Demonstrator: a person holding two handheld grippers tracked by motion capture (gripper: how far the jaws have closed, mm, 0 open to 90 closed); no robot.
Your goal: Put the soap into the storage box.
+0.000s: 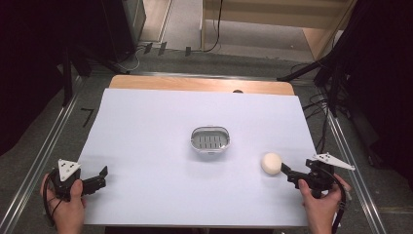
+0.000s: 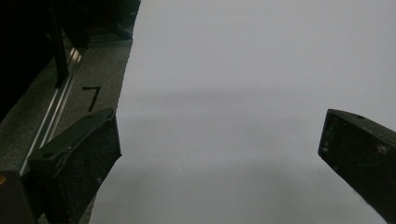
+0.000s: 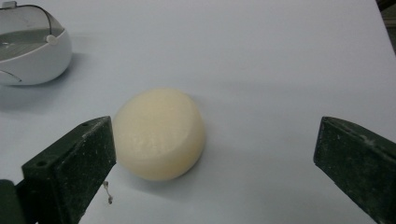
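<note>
Right gripper view: my right gripper (image 3: 215,154) has its jaws spread wide, holding nothing. The soap bar (image 3: 160,134), a cream, rounded puck, lies on the white table sheet (image 3: 280,56) just ahead of my fingers, close against the left-hand pad (image 3: 74,163) and well apart from the right-hand one. It lies with its flat face tipped toward the camera; no clear long axis can be told. The soap dish (image 3: 28,51) sits beyond it, off past my left-hand finger.

High view: my left gripper (image 1: 100,178) rests near the sheet's edge, jaws likewise wide and empty, far from the soap bar.
</note>
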